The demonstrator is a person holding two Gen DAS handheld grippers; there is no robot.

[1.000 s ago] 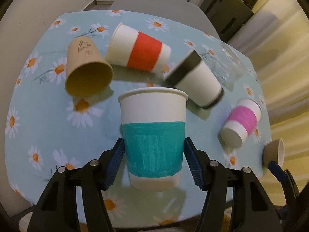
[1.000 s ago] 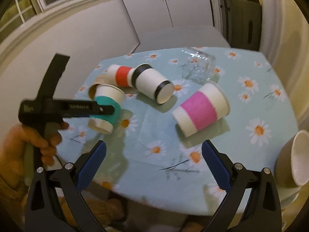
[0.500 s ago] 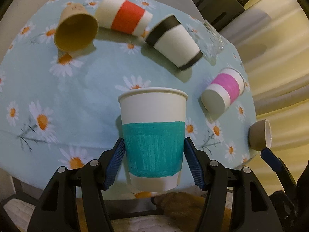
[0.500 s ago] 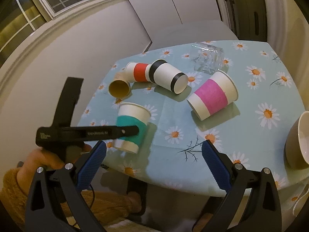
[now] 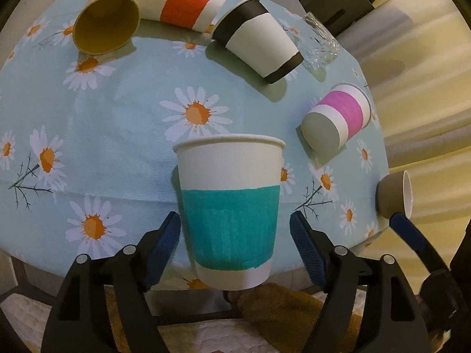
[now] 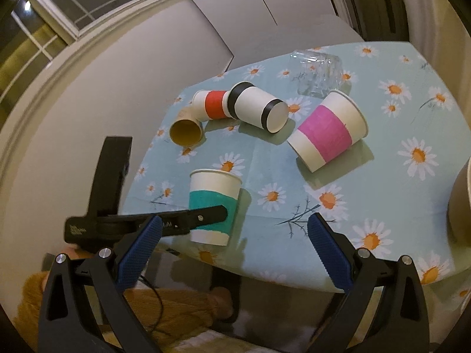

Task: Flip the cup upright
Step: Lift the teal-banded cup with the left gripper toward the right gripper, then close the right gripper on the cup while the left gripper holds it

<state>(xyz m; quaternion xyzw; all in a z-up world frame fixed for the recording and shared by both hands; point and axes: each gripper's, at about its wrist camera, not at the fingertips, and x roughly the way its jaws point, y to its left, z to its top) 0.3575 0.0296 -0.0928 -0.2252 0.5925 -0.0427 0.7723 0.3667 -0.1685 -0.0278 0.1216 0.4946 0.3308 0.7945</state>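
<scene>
A white paper cup with a teal band (image 5: 231, 206) stands upright near the table's front edge, also in the right wrist view (image 6: 212, 206). My left gripper (image 5: 235, 235) is open, its blue pads on either side of the cup with gaps showing. My right gripper (image 6: 234, 244) is open and empty, held off the table's front edge. A pink-banded cup (image 6: 326, 131), a black-banded cup (image 6: 256, 107), a red-banded cup (image 6: 210, 105) and a brown cup (image 6: 187, 129) lie on their sides.
The table has a light blue daisy cloth (image 6: 382, 182). A clear glass (image 6: 319, 73) lies at the back. A beige bowl (image 5: 396, 195) sits at the right edge. A wall and window are at the left.
My left gripper has brought the teal cup down to the table near the front edge and opened its jaws off it. The right gripper has drawn back and up a little.
</scene>
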